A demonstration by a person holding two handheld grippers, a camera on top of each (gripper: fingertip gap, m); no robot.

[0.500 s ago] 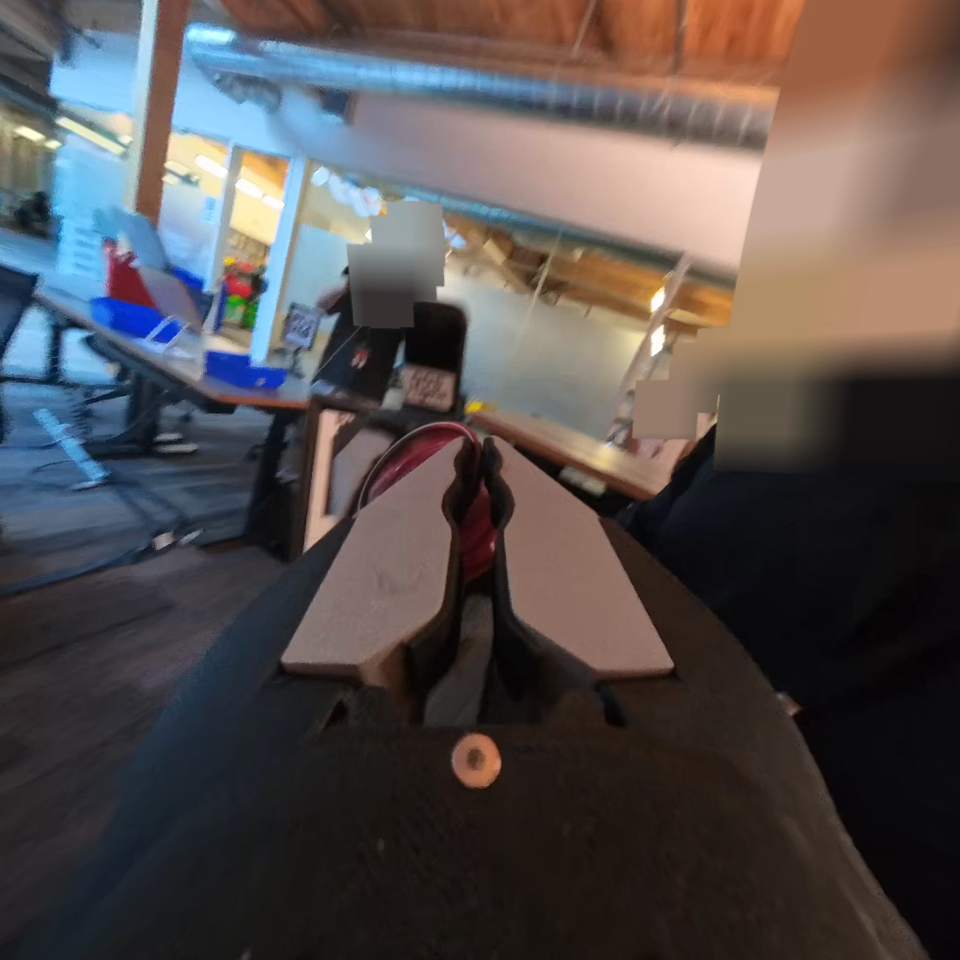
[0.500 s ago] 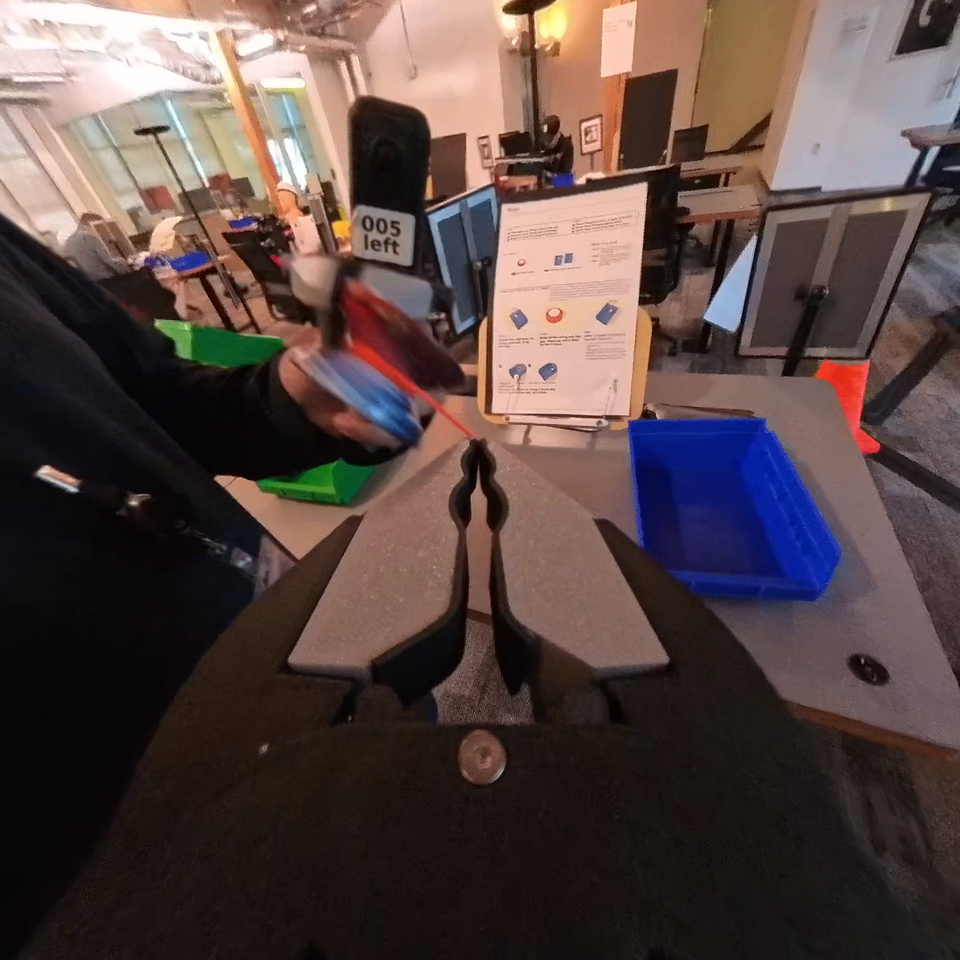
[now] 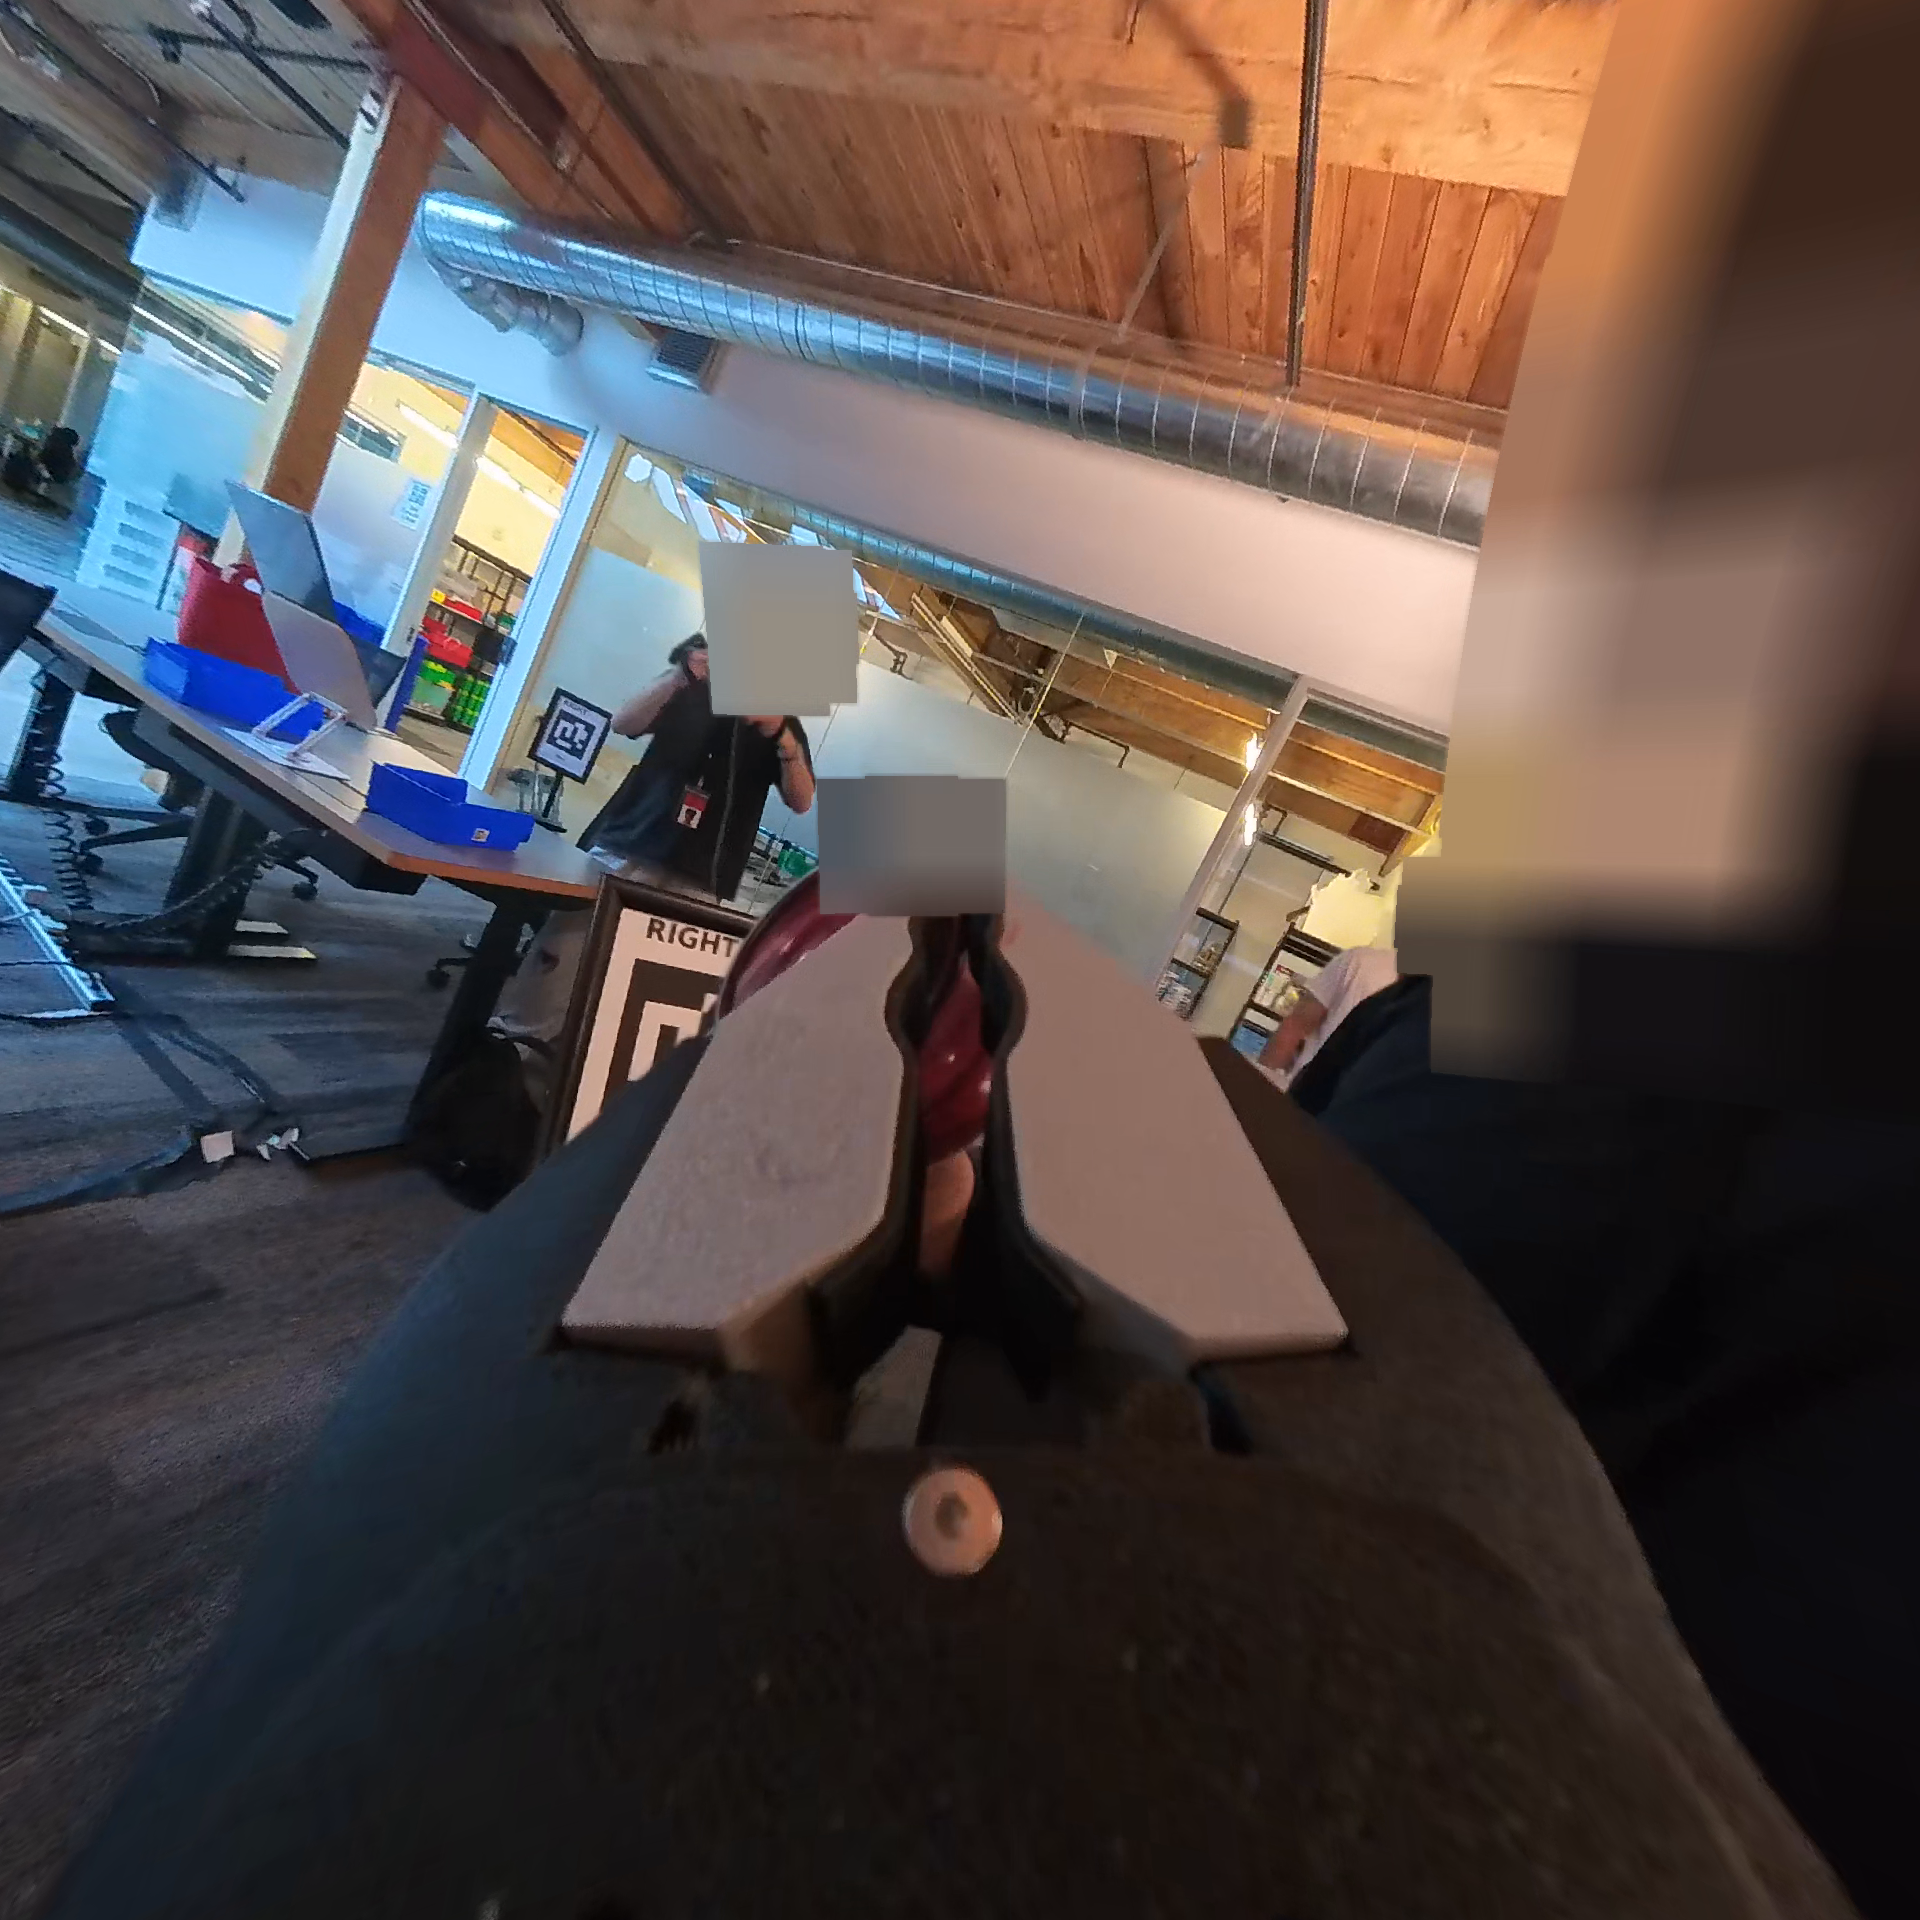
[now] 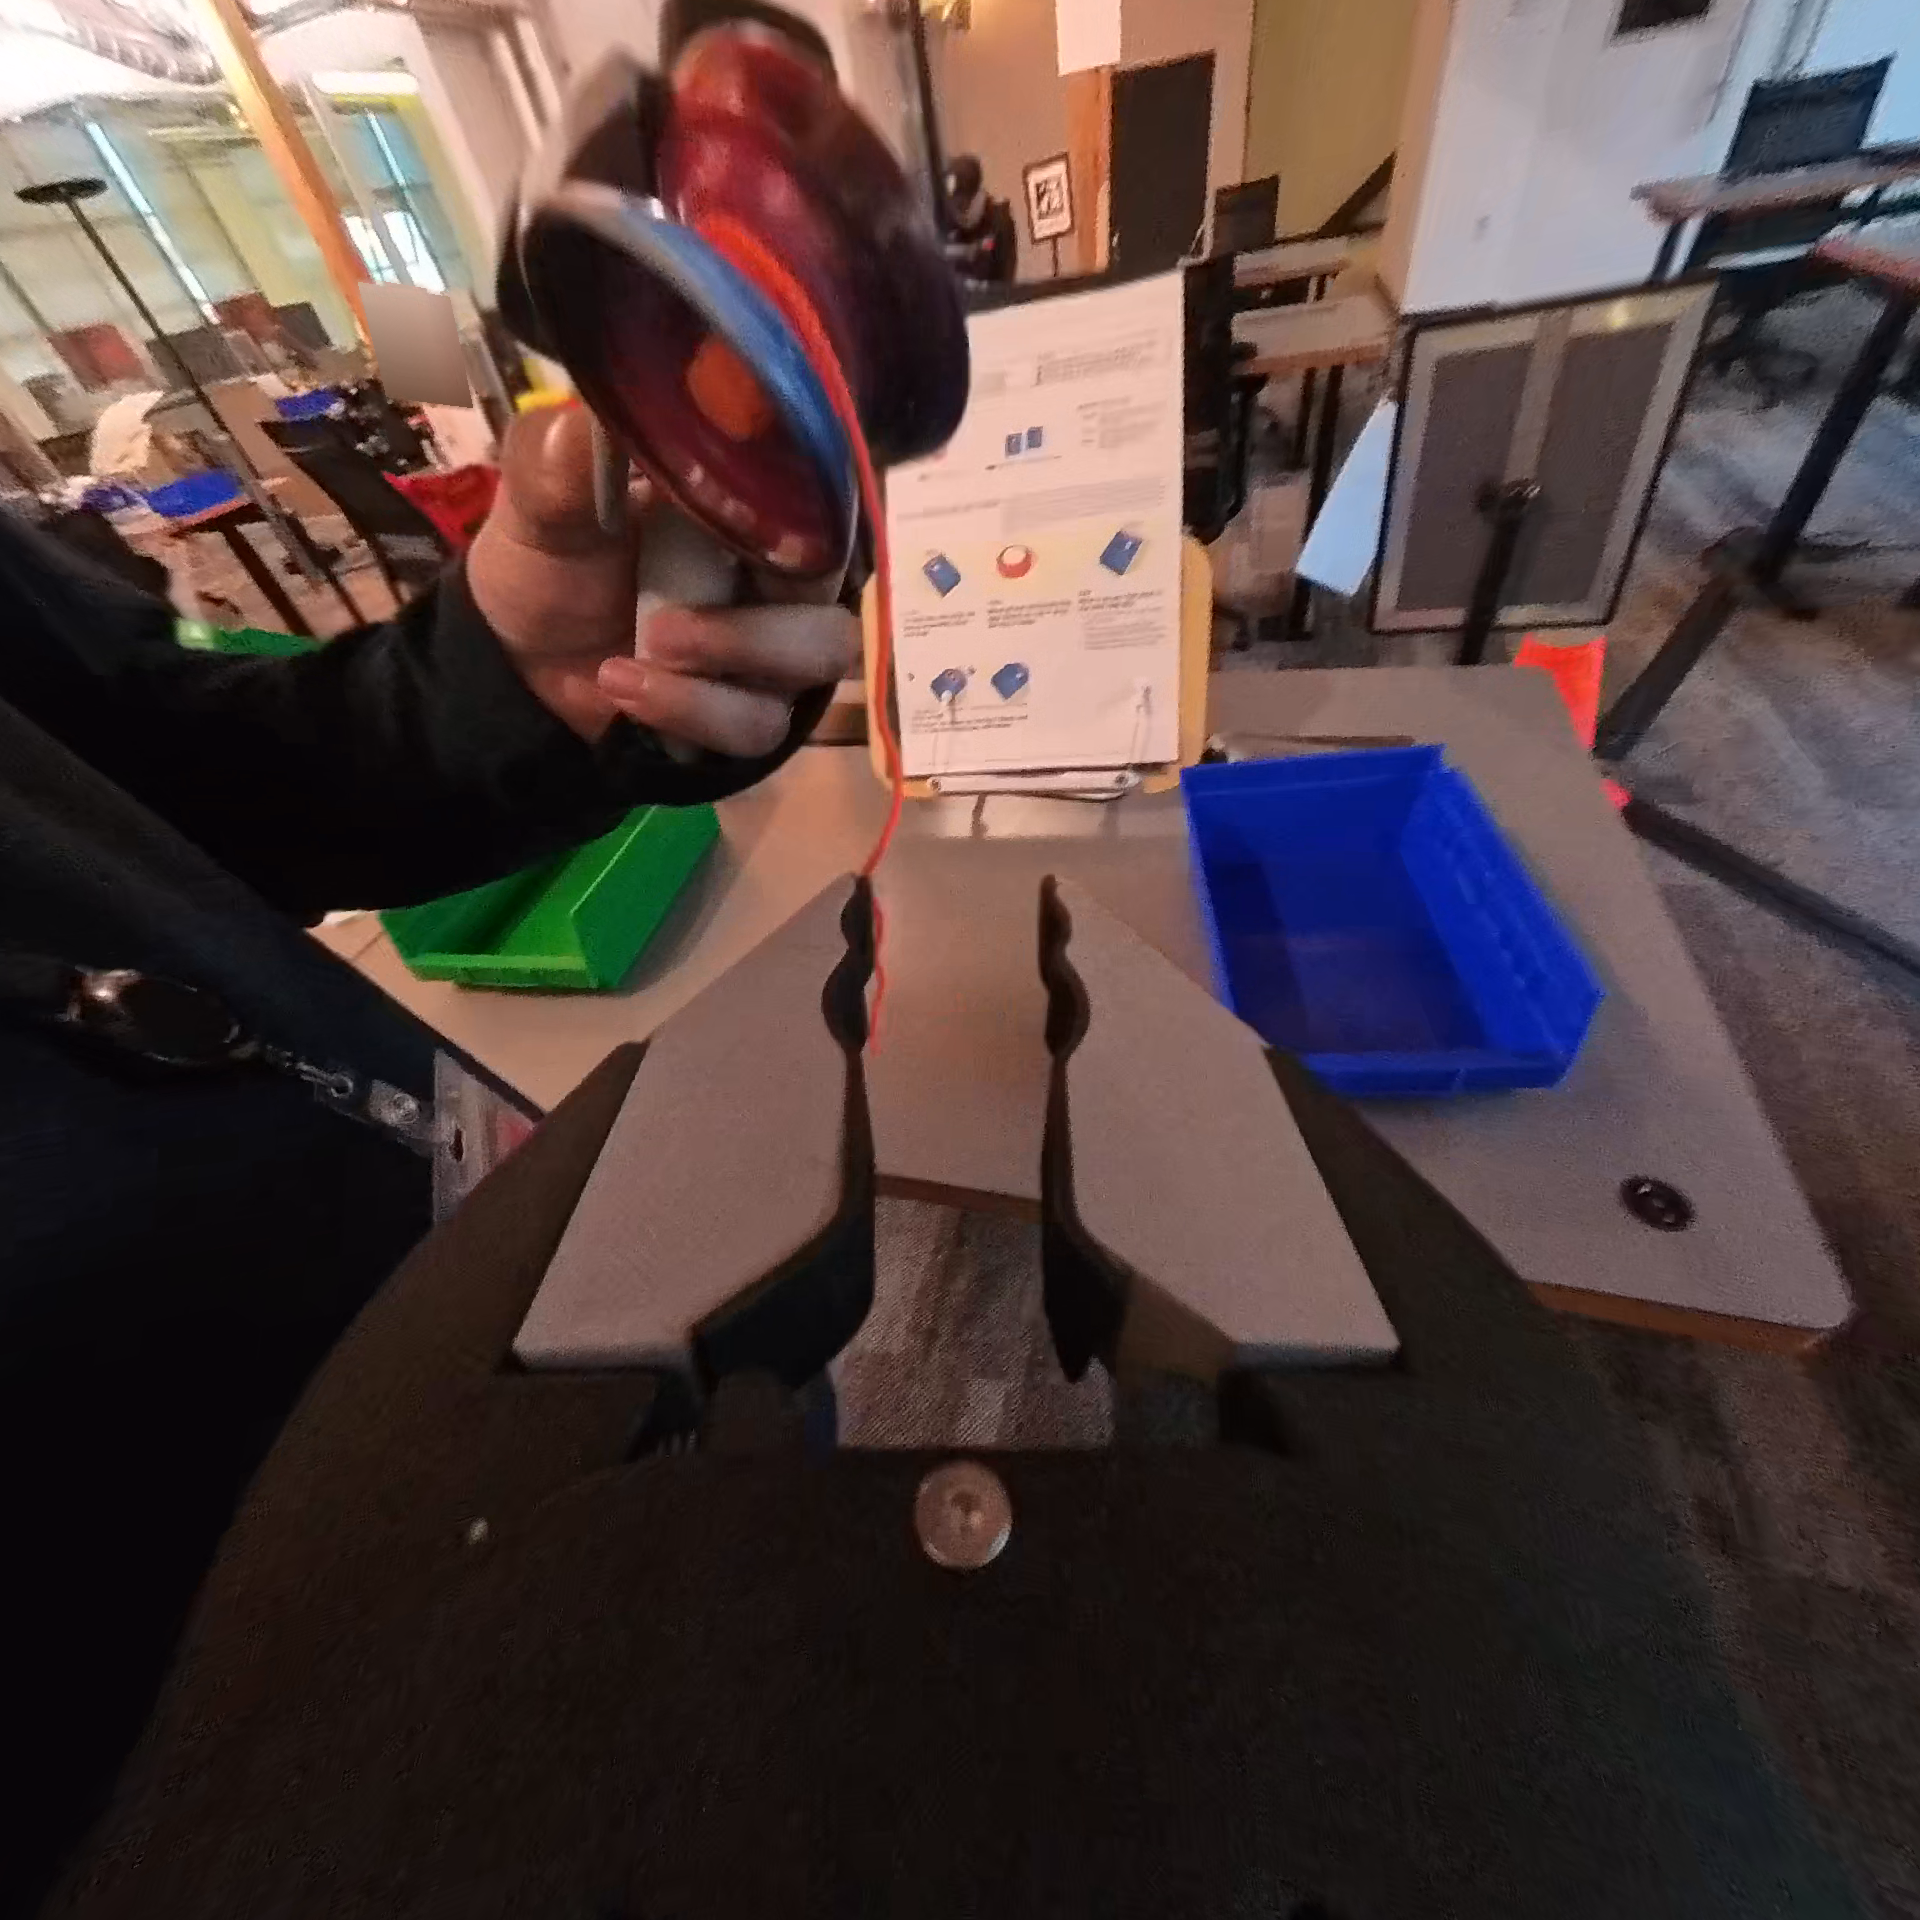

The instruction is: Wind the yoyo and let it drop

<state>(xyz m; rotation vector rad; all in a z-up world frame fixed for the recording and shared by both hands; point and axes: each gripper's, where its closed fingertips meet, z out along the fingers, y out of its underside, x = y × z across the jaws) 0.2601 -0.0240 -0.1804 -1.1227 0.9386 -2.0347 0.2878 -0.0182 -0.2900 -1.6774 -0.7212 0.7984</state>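
Winding stage, judging by the slack string. Left gripper (image 4: 665, 156) raised high above the counter (image 4: 1714, 1195), jaws clenched on the red yoyo (image 4: 748, 343), seen from its own wrist view as a dark red body (image 3: 951, 1049) pinched between the pads. Red-orange string (image 4: 881, 665) wrapped in the yoyo's groove, then trailing straight down to the right gripper (image 4: 956, 904). Right jaws released, standing apart; string end lying along the inner face of the left fingertip (image 4: 854, 935), not pinched.

For a good wind:
- Regrasp the string a little above its loose end, closing both pads squarely on it, not on air beside it.
- Keep the string taut and in line with the groove, so each turn lands between the two halves and not over a rim.
- Hold the yoyo steady in the left jaws; clamp on the faces only, groove left free.
- Stay above the counter, clear of the blue bin (image 4: 1382, 925), the green bin (image 4: 561, 914) and the instruction sheet (image 4: 1049, 540).

Likely risk: string slipping off the fingertip before closure.
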